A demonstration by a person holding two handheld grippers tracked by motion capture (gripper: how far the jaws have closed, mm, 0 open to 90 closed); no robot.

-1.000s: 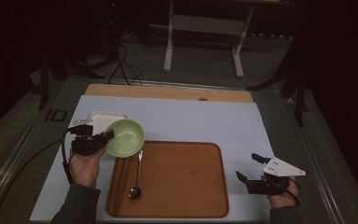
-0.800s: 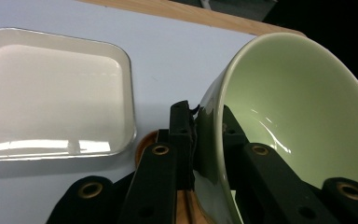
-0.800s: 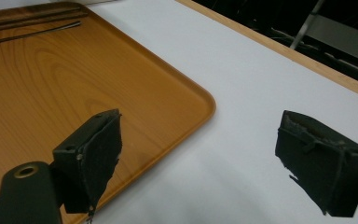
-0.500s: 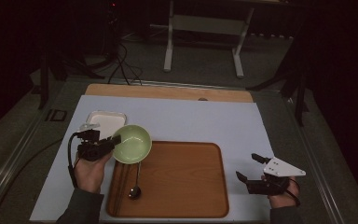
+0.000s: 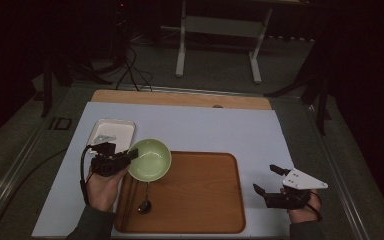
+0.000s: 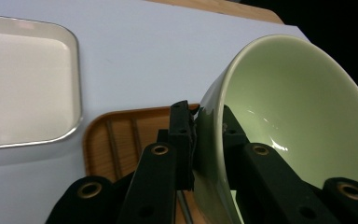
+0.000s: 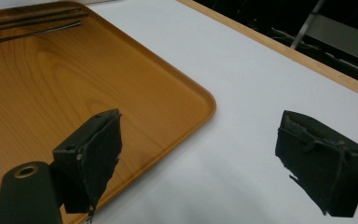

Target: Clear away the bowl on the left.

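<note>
1. Carried rightward since the earlier frame, the green bowl now hangs over the wooden tray's upper left corner, clear of the white tray at left of centre.
2. Left of centre, the left gripper pinches the bowl's rim, one jaw inside and one outside, as the left gripper view shows.
3. Below the bowl, a spoon and chopsticks lie along the wooden tray's left edge.
4. At lower right, the right gripper rests with jaws spread wide, empty, beside the tray on the pale mat.
</note>
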